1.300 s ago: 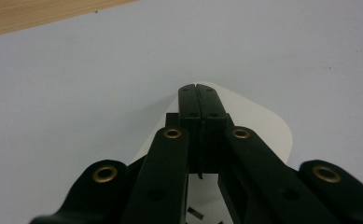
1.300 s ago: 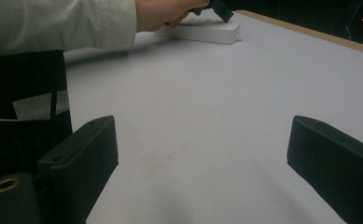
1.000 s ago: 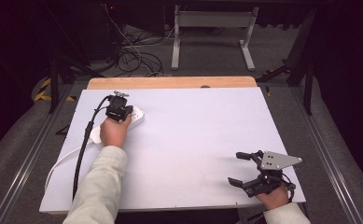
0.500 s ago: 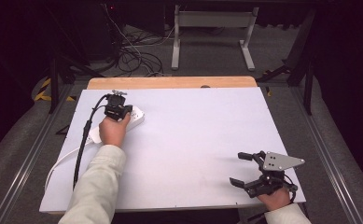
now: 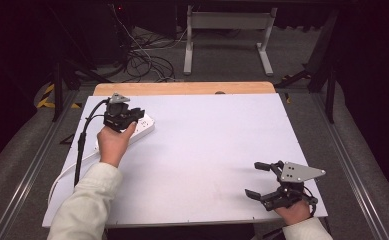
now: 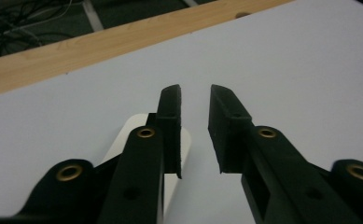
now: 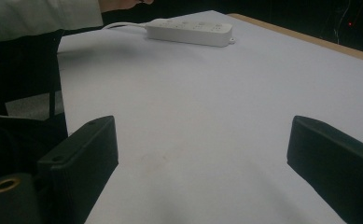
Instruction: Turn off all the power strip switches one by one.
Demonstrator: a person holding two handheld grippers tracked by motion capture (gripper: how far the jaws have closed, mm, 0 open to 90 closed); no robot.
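Hovering our left gripper, jaws narrowly parted and empty, over the power strip at the table's far-left; right gripper wide, idle; grasp not yet made.

The left claw reaches far forward on an extended, pale-sleeved arm, jaws narrowly parted. The right claw sits near, jaws spread wide.

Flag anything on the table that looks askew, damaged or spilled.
Nothing stands out. The white plastic power strip lies flat and intact at the white table's far left, angled to the edges, under the left gripper. No spills.
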